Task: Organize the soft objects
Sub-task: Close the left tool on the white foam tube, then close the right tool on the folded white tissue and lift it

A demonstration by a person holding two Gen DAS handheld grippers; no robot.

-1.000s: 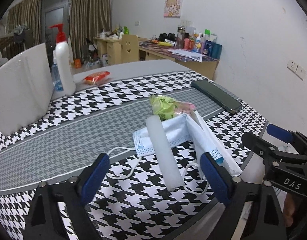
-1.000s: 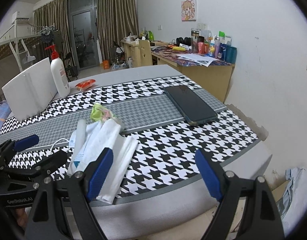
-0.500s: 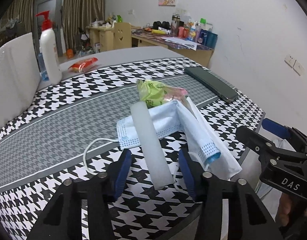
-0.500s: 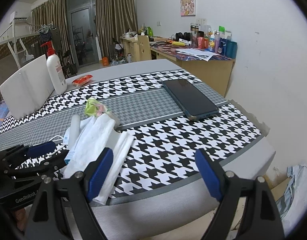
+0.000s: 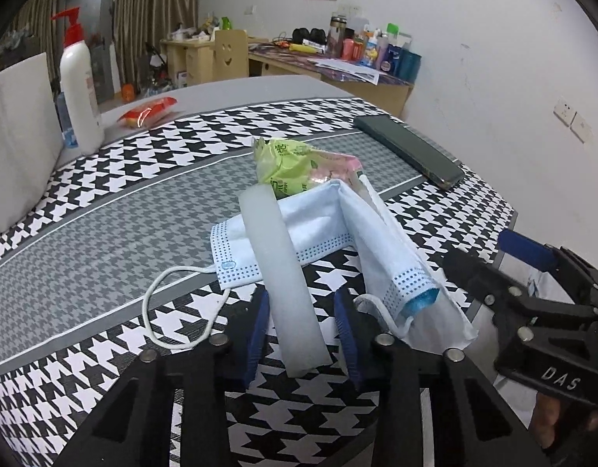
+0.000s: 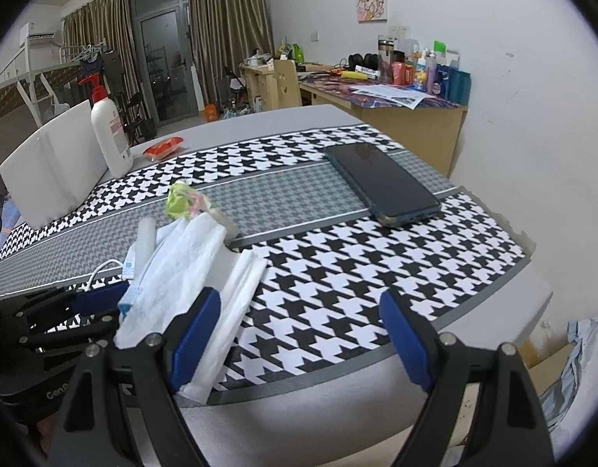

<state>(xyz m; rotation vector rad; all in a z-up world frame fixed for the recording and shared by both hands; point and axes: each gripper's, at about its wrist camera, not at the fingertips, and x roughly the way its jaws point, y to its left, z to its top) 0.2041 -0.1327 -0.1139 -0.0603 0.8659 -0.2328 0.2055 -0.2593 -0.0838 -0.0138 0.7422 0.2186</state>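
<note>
A pale translucent strip [image 5: 279, 257] lies across a light blue face mask [image 5: 322, 225] on the houndstooth tablecloth [image 5: 104, 202]. A green snack packet [image 5: 287, 163] sits just behind them, and folded white tissue [image 6: 236, 292] lies beside the mask. My left gripper [image 5: 301, 297] straddles the near end of the strip. Its jaws are closing, with the strip between the blue pads and a thin gap on each side. My right gripper [image 6: 299, 299] hovers wide open over the table's near edge, with its left finger above the tissue and nothing between its fingers.
A dark phone [image 6: 380, 183] lies at the right of the cloth. A white pump bottle [image 5: 79, 78], a red packet [image 5: 147, 111] and a white board [image 5: 18, 124] stand at the far left. The table edge runs close below both grippers. A cluttered desk [image 6: 396, 97] stands against the wall.
The left jaws have narrowed from wide open to close around the strip, and that gripper has come forward and down onto it. The right gripper has stayed put.
</note>
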